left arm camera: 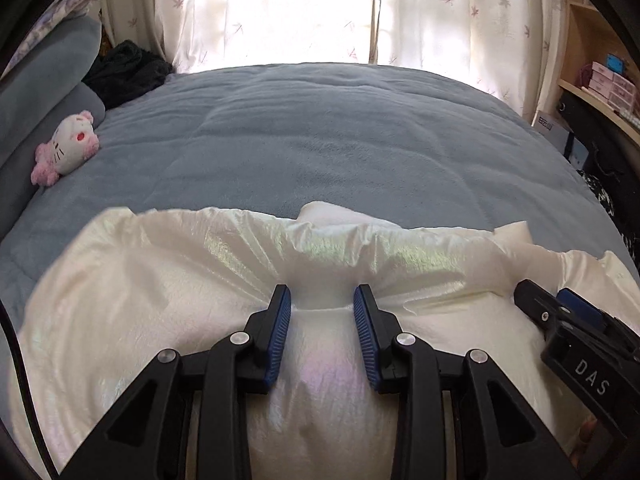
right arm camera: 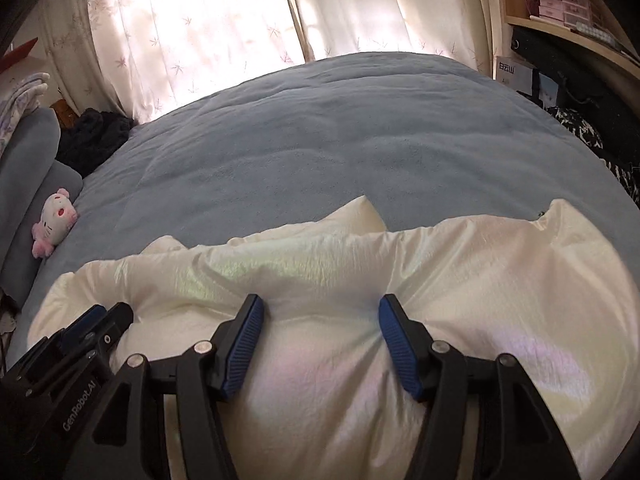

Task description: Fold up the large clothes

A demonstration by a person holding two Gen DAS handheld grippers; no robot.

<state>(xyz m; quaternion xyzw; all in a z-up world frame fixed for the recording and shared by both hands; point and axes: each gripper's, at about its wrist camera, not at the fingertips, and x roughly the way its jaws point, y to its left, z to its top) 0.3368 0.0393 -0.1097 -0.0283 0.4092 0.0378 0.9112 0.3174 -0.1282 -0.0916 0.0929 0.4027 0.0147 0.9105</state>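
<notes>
A large puffy white garment with a pearly sheen lies bunched on the near part of a blue-grey bed cover. My left gripper has its blue pads pressed on a raised fold of the garment, and creases fan out from them. My right gripper shows at the right edge of the left wrist view, close beside it on the same fold. In the right wrist view, the right gripper stands wider, with a thick bulge of the garment squeezed between its pads. The left gripper is at lower left there.
A pink-and-white plush toy lies at the bed's left edge beside grey pillows. A dark heap of clothing sits at the far left corner. Curtains hang behind. A shelf with pink boxes stands to the right.
</notes>
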